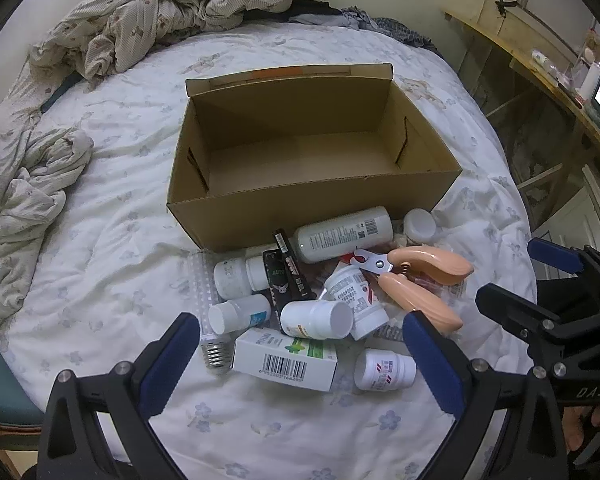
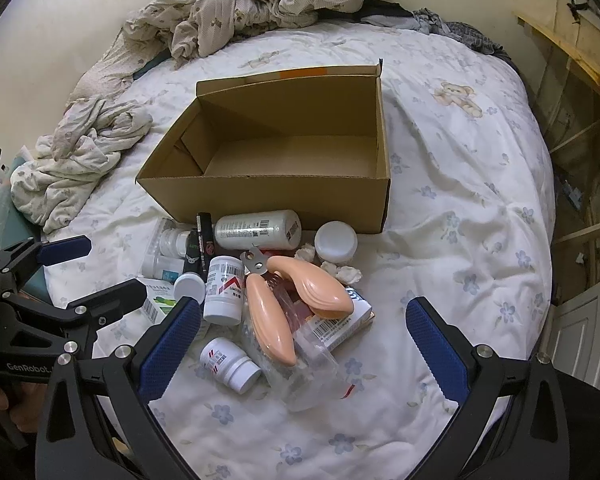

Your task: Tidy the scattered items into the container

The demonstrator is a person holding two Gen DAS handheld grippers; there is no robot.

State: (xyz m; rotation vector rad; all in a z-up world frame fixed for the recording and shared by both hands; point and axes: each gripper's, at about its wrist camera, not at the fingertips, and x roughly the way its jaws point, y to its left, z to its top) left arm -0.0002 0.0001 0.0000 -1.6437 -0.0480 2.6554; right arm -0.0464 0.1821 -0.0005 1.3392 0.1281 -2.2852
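Observation:
An open, empty cardboard box [image 1: 300, 204] [image 2: 268, 200] sits on the bed. In front of it lies a pile: a long white bottle [image 1: 344, 234] [image 2: 258, 229], peach-handled clippers [image 1: 416, 276] [image 2: 296, 296], several white pill bottles [image 1: 316, 319] [image 2: 224, 290], a white carton [image 1: 286, 360], a light bulb [image 1: 214, 354], black tubes [image 1: 288, 276], and a round white jar [image 2: 336, 242]. My left gripper [image 1: 300, 356] is open and empty, just short of the carton. My right gripper [image 2: 304, 344] is open and empty over the clipper handles. Each gripper shows in the other's view.
The bed has a white floral quilt [image 2: 460, 200]. Crumpled bedding lies at the left [image 1: 24, 200] and at the back [image 2: 240, 12]. A wooden shelf unit [image 1: 548, 92] stands to the right of the bed. A clear plastic bag [image 2: 308, 376] lies under the clippers.

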